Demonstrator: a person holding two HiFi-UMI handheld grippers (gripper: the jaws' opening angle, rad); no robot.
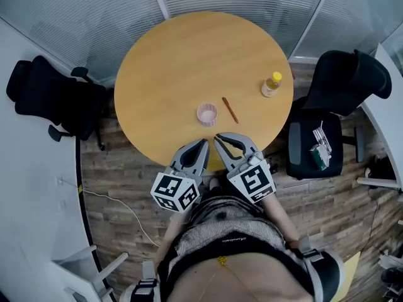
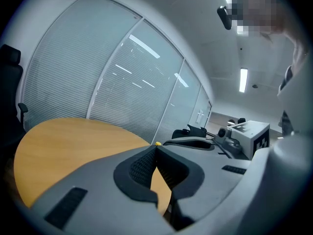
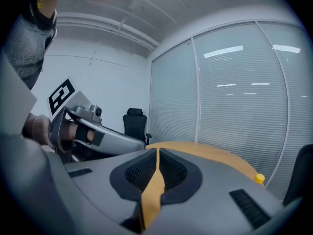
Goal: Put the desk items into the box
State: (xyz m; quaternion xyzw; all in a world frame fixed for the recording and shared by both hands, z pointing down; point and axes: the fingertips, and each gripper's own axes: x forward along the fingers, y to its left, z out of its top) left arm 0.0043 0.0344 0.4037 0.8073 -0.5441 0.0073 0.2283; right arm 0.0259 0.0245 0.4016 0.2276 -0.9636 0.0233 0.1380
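Note:
On the round wooden table (image 1: 189,61) lie a small pink round container (image 1: 206,114), a brown pencil (image 1: 230,109) just to its right, and a small bottle with a yellow cap (image 1: 271,84) near the right edge. Both grippers hover at the table's near edge, close together. My left gripper (image 1: 204,142) is shut with nothing in it, its tips (image 2: 156,146) meeting. My right gripper (image 1: 217,137) is shut and empty too, its tips (image 3: 157,151) closed. The bottle's yellow cap (image 3: 259,178) shows at the right of the right gripper view. No box is in view.
Black office chairs stand left (image 1: 47,96) and right (image 1: 340,87) of the table; the right chair's seat holds a green item with white cable (image 1: 320,148). Frosted glass walls (image 1: 252,5) curve behind the table. A white desk edge (image 1: 31,187) runs along the left.

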